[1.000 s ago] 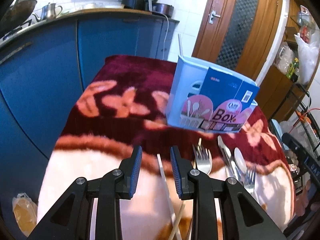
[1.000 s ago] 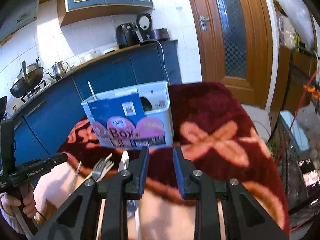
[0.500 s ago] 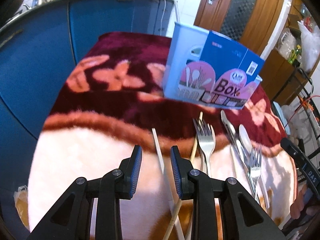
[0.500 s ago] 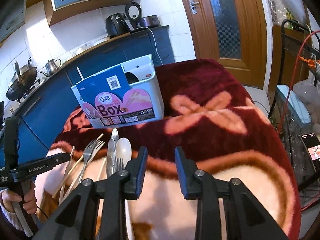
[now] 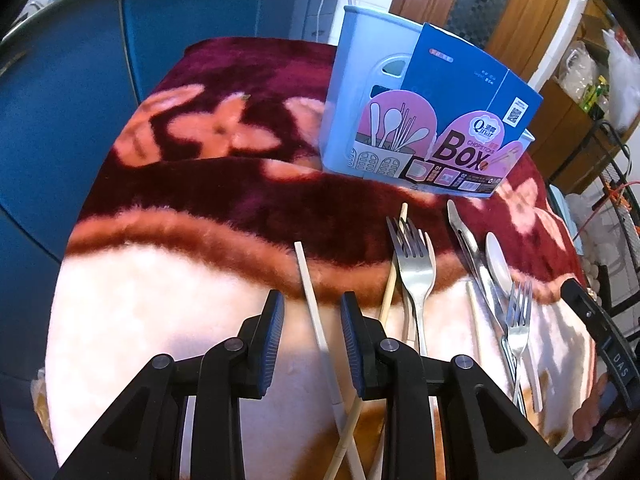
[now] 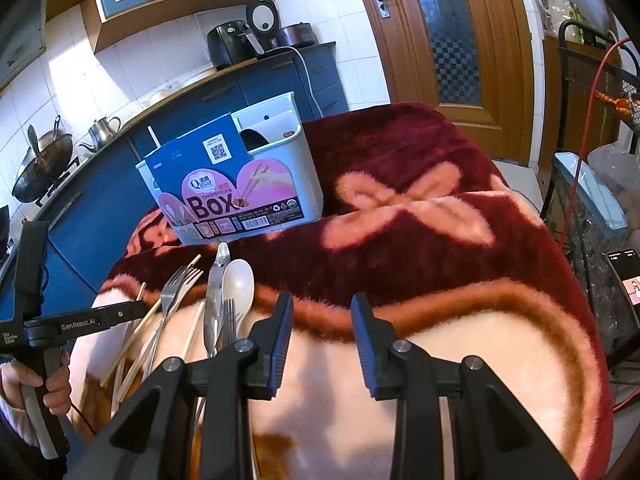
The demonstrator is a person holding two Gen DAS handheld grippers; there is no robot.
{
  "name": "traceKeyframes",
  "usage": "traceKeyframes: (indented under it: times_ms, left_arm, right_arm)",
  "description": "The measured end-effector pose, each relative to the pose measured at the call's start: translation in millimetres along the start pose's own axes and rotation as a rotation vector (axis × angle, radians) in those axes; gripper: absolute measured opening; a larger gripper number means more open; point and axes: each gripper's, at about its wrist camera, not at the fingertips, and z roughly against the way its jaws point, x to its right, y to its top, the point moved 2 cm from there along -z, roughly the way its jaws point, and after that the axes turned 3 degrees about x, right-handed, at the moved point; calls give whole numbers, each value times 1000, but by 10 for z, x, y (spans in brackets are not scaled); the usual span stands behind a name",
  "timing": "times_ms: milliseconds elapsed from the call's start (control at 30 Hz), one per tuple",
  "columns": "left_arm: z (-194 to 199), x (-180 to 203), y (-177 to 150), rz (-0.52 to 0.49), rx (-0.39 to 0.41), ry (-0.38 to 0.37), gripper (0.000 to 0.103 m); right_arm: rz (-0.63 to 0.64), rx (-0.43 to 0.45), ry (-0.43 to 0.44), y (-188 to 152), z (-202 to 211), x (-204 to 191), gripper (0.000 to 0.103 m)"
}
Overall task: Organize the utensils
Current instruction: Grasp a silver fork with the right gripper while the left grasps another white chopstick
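A pale blue utensil holder [image 5: 360,92] with a "Box" label card [image 5: 468,120] stands on the blanket; it also shows in the right wrist view [image 6: 280,184]. In front of it lie loose utensils: a white chopstick [image 5: 310,292], a wooden chopstick [image 5: 394,264], a fork [image 5: 414,264], a knife [image 5: 466,244], a white spoon [image 5: 498,260] and a second fork [image 5: 518,320]. My left gripper [image 5: 312,308] is open, low over the white chopstick, which runs between its fingers. My right gripper [image 6: 322,312] is open and empty, right of the spoon [image 6: 238,284] and the knife [image 6: 214,292].
The table is covered by a maroon and cream flowered blanket [image 5: 200,208]. Blue kitchen cabinets [image 5: 60,100] stand close on the left. A wooden door [image 6: 452,32] is behind. A wire rack [image 6: 592,216] and cables stand off the table's right edge.
Both grippers have tilted down and come lower toward the table, with more of the utensils in view. The left gripper now straddles the white chopstick. Nothing was picked up.
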Motion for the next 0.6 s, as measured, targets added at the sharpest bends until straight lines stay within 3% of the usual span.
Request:
traceKeyframes:
  times_ms: [200,367,600]
  left_arm:
    - [-47,-3,47,-9,-29,1,24]
    - [-65,0,94,-8,-36,-8,8]
    - [58,-36,101,40,56,-54,6]
  right_arm:
    - [0,-5,3,-14,-12,-13,33]
    - [12,-5,6,-12,8,-60,33]
    - [31,-20,24,-3,-5,-169,34]
